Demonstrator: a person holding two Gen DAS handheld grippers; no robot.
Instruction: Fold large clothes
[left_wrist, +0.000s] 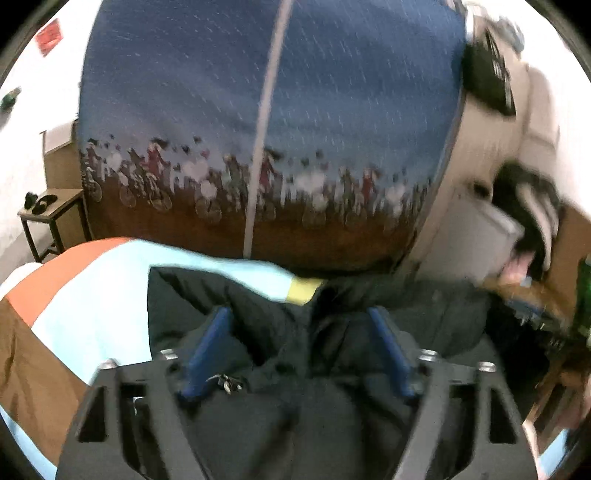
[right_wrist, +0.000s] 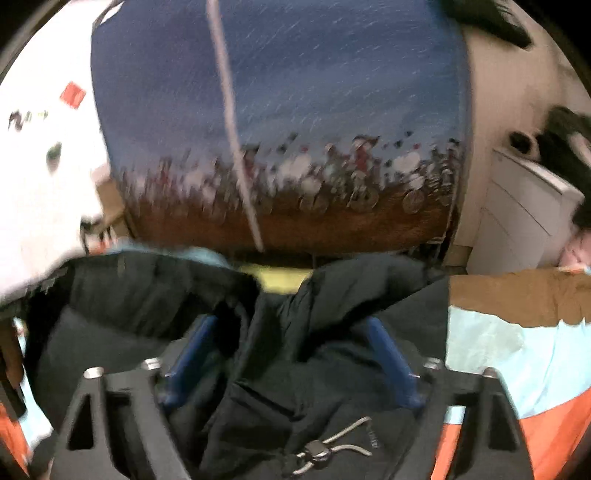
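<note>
A large black jacket (left_wrist: 280, 332) lies bunched on a bed with a light blue, orange and brown cover (left_wrist: 92, 306). My left gripper (left_wrist: 299, 317) is open, its blue fingers (left_wrist: 210, 343) spread wide over the black fabric; a small zipper pull lies by the left finger. In the right wrist view the same jacket (right_wrist: 295, 369) fills the lower frame, with a drawstring and cord lock (right_wrist: 317, 450) near the bottom. My right gripper (right_wrist: 291, 328) is also open, its blue fingers (right_wrist: 391, 354) wide apart with rumpled fabric between them.
A blue and brown curtain with a bicycle print (left_wrist: 266, 110) hangs behind the bed. A small dark side table (left_wrist: 51, 218) stands at the left. White drawers (right_wrist: 524, 214) and dark clutter stand at the right. The bed cover (right_wrist: 517, 350) shows at the right.
</note>
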